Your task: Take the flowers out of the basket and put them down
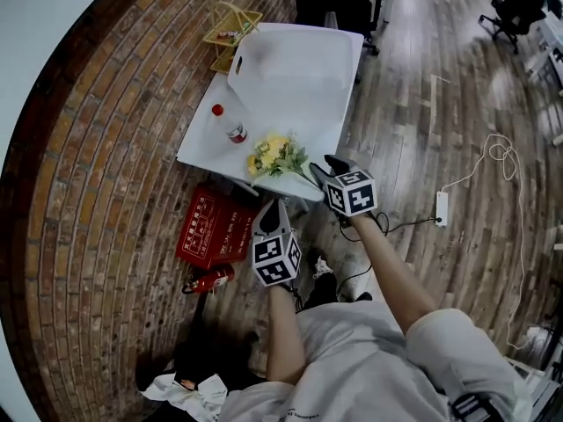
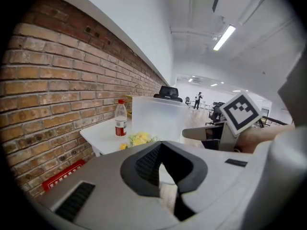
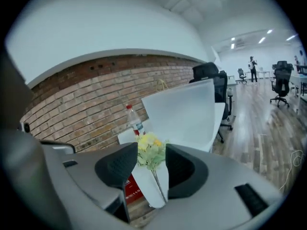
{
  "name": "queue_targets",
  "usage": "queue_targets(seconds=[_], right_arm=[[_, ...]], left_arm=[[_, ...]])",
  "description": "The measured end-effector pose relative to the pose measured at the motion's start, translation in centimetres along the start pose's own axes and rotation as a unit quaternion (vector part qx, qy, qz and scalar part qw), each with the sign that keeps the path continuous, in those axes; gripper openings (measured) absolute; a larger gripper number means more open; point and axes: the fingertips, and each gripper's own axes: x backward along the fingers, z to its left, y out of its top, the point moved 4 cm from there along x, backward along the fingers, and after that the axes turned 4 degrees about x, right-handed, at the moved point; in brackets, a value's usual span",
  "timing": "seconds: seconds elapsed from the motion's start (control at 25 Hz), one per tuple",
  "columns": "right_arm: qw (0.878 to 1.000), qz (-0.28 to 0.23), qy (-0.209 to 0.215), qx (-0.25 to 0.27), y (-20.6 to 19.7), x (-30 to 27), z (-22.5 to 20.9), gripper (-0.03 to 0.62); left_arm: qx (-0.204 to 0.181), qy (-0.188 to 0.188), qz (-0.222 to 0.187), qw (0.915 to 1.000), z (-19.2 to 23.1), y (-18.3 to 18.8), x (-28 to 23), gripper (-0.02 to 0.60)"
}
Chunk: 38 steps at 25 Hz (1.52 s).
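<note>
The yellow flowers lie on the white table near its front edge, with the stem pointing at me. The yellow wire basket stands at the far end of the table. My right gripper hovers at the stem end, open. In the right gripper view the flowers show in the gap of that gripper, and neither pad presses on them. My left gripper hangs lower, short of the table's edge, shut and empty. In the left gripper view the flowers lie beyond the left gripper.
A red-capped bottle stands just behind the flowers. A large white board covers the table's far part. On the floor lie a red box, a red canister and a power strip. A brick wall runs along the left.
</note>
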Motion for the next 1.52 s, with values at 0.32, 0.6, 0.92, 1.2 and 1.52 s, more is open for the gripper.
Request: queue_targets(seconds=[0.32, 0.6, 0.92, 1.2, 1.52], right_arm=[[0.985, -0.12, -0.008, -0.124, 1.3, 11.1, -1.2, 0.21], [0.975, -0.156, 0.031, -0.152, -1.6, 15.9, 0.0, 0.158], [0.96, -0.163, 0.09, -0.207, -4.3, 18.8, 2.5, 0.097], [0.955, -0.159, 0.124, -0.217, -6.7, 20.4, 4.4, 0.06], [0.981, -0.106, 0.102, -0.129, -8.2, 20.7, 5.9, -0.006]], left_arm=[[-0.026, -0.005, -0.028, 0.9993, -4.4, 0.4, 2.9, 0.025], [-0.043, -0.008, -0.031, 0.9985, -7.6, -1.2, 5.8, 0.025], [-0.053, -0.009, -0.029, 0.9981, -9.6, -4.0, 9.7, 0.025], [-0.036, 0.008, -0.029, 0.9989, -9.3, -6.0, 11.9, 0.025], [-0.037, 0.007, -0.025, 0.999, -9.5, -6.5, 12.0, 0.025]])
